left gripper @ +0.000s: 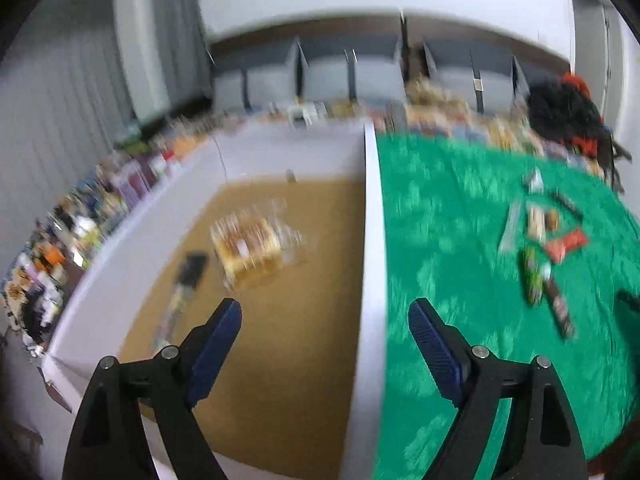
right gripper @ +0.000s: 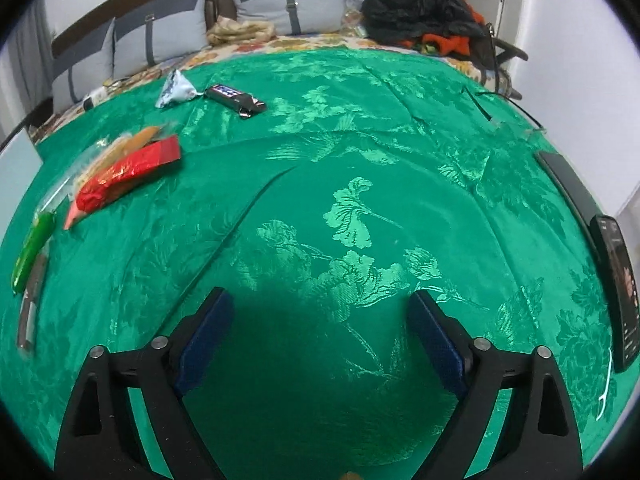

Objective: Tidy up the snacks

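1. Right wrist view: the right tongs (right gripper: 322,334) hang with jaws spread wide and nothing between them, over a bare stretch of the green flowered cloth (right gripper: 360,152).
2. Every loose snack lies up and to the left of these tongs, well apart from them. The red packet (right gripper: 124,178) lies on a slant, long axis running from lower left to upper right, touching a clear packet of biscuits (right gripper: 116,148) behind it.
3. Farther left, near the frame edge, a green packet (right gripper: 32,246) lies roughly end-on, and below it a dark bar (right gripper: 30,312). Farther back sit a pale crumpled wrapper (right gripper: 176,90) and a dark chocolate bar (right gripper: 234,100), just beside each other.
4. Left wrist view, badly blurred: the left tongs (left gripper: 324,330) are also wide apart and empty, straddling the right wall of a white box (left gripper: 374,240) with a brown floor.
5. Inside the box lie a yellowish clear-wrapped pack (left gripper: 248,246) and a dark bar (left gripper: 188,276). The loose snack pile (left gripper: 540,252) lies to the right of the box on the cloth.
6. My reading: the pile sits between the two tongs, and the right pair looks the likelier to reach it, swinging left; for the red packet, the jaws should close across its short width.
7. Surface and room: the cloth covers a bed, with grey cushions (right gripper: 264,4) at the head, dark and orange clothes (right gripper: 420,4) piled at the far right, and a phone (right gripper: 618,296) at the right edge
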A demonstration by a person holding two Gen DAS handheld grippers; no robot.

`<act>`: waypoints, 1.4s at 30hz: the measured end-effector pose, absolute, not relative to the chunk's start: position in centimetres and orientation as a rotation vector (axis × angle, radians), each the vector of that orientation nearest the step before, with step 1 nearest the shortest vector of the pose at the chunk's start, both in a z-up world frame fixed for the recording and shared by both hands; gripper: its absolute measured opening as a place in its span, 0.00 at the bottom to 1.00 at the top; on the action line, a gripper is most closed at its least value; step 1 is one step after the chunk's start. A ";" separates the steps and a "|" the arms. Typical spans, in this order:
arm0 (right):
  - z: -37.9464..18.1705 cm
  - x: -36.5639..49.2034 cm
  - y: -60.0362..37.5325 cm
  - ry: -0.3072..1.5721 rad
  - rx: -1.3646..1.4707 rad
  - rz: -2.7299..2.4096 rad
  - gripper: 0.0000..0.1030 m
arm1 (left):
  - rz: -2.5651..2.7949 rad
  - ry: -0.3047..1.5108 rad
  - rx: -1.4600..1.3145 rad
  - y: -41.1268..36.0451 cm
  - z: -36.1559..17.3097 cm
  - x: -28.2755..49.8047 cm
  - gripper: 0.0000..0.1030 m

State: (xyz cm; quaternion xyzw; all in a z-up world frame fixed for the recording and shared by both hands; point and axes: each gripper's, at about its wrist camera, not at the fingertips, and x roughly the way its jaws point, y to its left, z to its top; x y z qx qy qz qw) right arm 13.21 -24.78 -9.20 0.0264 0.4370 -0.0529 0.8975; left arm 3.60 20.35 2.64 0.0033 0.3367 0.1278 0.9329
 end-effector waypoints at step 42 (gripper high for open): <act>-9.4 12.7 -24.8 0.906 0.054 -0.108 0.94 | -0.023 0.936 0.009 6.4 -10.0 6.9 1.00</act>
